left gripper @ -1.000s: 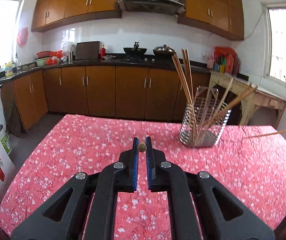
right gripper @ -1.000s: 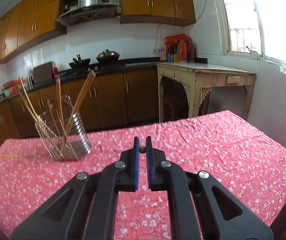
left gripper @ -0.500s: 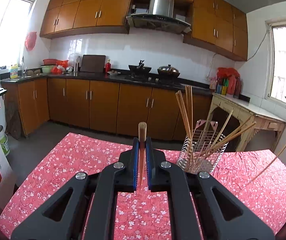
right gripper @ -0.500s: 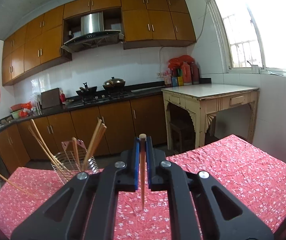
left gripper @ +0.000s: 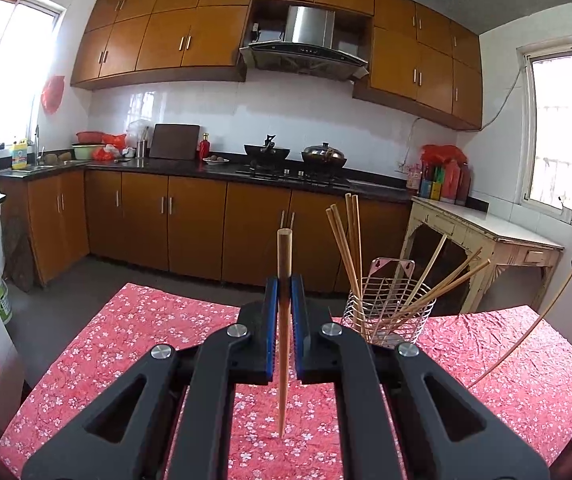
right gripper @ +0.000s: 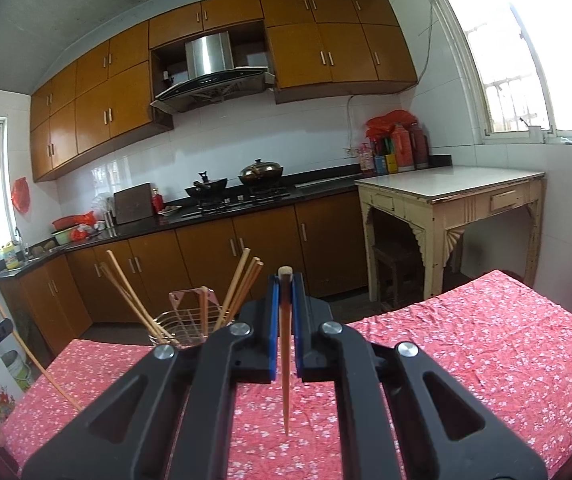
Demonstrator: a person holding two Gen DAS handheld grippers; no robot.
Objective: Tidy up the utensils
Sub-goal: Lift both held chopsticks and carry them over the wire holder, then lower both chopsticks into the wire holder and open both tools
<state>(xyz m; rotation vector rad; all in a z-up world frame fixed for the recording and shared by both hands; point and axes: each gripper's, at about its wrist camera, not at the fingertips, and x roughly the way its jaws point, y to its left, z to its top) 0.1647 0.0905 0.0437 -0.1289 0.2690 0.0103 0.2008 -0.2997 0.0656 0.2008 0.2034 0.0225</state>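
My left gripper (left gripper: 284, 292) is shut on a wooden chopstick (left gripper: 284, 344) held upright, tip down above the red floral tablecloth (left gripper: 134, 340). My right gripper (right gripper: 284, 292) is shut on another chopstick (right gripper: 286, 360), also upright with its tip down. A wire utensil holder (left gripper: 389, 312) with several chopsticks stands on the table, ahead and right of the left gripper; in the right wrist view the holder (right gripper: 184, 326) is ahead and left. The right gripper's chopstick shows at the right of the left wrist view (left gripper: 525, 336); the left one's shows at the left of the right wrist view (right gripper: 42, 368).
The table's far edge (left gripper: 206, 300) drops to the kitchen floor. Brown cabinets and a counter with a stove (left gripper: 286, 168) run along the back wall. A cream side table (right gripper: 449, 200) stands at the right near the window.
Both grippers have lifted and tilted up, so more of the kitchen wall shows. Each held chopstick has swung from pointing at the camera to hanging upright, tip down.
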